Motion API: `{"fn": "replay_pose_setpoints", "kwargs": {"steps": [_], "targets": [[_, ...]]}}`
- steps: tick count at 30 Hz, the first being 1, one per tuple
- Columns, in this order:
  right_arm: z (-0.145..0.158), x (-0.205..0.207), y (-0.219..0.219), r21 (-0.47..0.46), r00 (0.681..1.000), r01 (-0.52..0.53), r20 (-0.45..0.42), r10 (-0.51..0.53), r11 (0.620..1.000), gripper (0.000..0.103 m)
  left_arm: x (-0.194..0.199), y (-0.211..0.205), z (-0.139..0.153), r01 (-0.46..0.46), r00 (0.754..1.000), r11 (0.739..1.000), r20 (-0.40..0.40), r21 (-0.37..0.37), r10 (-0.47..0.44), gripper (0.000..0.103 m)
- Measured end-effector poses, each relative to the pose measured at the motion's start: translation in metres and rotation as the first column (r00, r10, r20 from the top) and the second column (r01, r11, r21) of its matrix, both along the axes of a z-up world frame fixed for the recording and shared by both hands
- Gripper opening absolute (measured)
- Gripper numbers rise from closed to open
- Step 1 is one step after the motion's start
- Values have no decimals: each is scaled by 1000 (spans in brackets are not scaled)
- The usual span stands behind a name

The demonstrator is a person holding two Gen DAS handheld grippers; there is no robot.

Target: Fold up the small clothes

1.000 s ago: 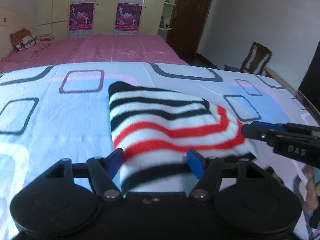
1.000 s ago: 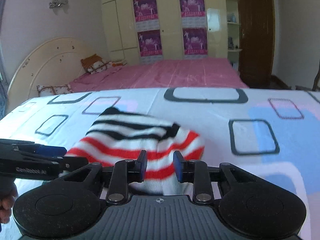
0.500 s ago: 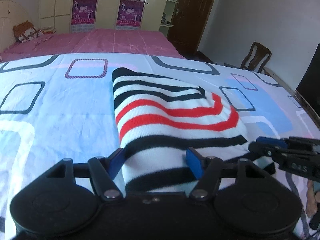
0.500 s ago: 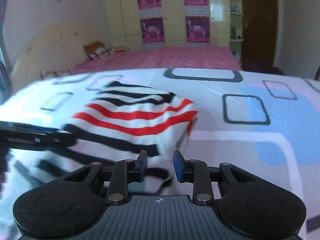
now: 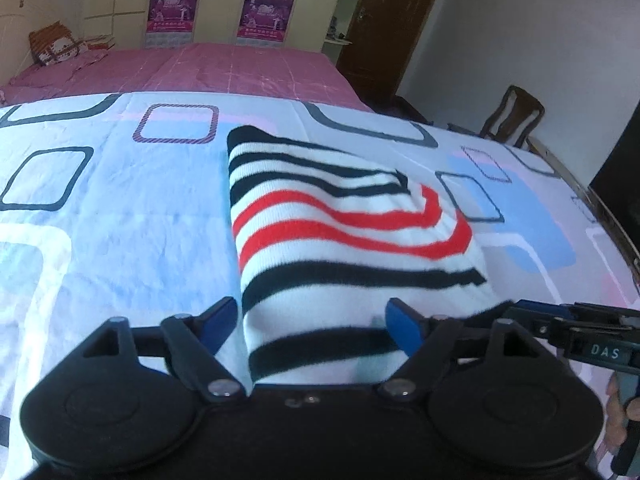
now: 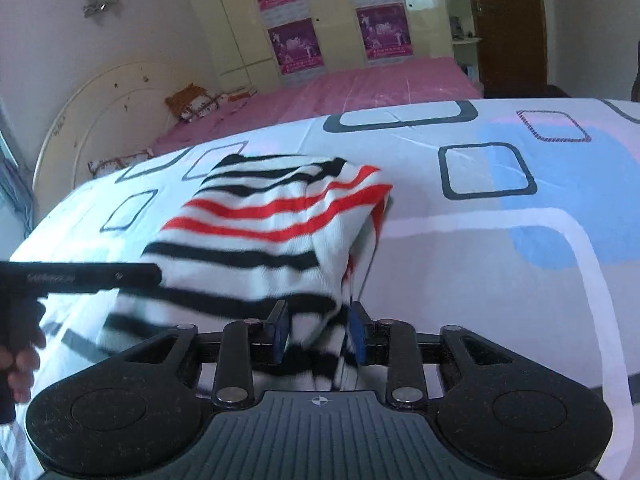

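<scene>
My left fingers (image 5: 308, 320) stand wide around the near hem of the striped knit top (image 5: 344, 240), gripping nothing. My right fingers (image 6: 318, 334) are narrow, pinching a bunched corner of it. The top lies folded on the patterned bedsheet (image 5: 112, 216), near edge lifted. It looks light, soft and floppy, likely to sag, so I judge corners and hems the best holds.

L wrist cam: low, close over patterned bed (image 5: 120, 216), facing wardrobe wall. R wrist cam: same height, further right, angled left twd headboard (image 6: 80, 120). Shared: striped garment (image 5: 340, 240), pink bed (image 6: 360, 84), each other's hand-held gripper.
</scene>
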State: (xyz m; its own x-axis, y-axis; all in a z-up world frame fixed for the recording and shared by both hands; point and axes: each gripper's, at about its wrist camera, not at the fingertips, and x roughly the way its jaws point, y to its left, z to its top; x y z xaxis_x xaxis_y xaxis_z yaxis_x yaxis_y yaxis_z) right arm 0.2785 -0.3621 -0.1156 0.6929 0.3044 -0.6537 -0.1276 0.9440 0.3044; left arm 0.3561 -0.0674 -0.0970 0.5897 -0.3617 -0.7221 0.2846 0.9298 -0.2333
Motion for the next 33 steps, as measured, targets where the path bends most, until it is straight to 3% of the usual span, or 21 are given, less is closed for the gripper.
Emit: {"fn": "replay_pose_setpoints", "kwargs": {"steps": [1,12,23,28,33], "targets": [[1,3,-1,-7,1000,9,12,-9,1000,78,3,-1,1,-4,1000,1000,-3,1,4,83],[-24,55,1,100,999,19,-42,-15,995,78,31,-7,-16,-17,997,1000,-74,-17,16,89],[-47,75,1,176,999,37,-45,-30,984,77,49,-2,-42,-38,987,989,-161,-145,14,92],[-49,77,4,151,999,45,-30,-41,987,75,49,-7,-42,-39,989,990,-148,-138,19,89],[-46,75,0,159,998,38,-59,-29,987,63,45,-8,-37,-44,991,991,-131,-130,26,79]]}}
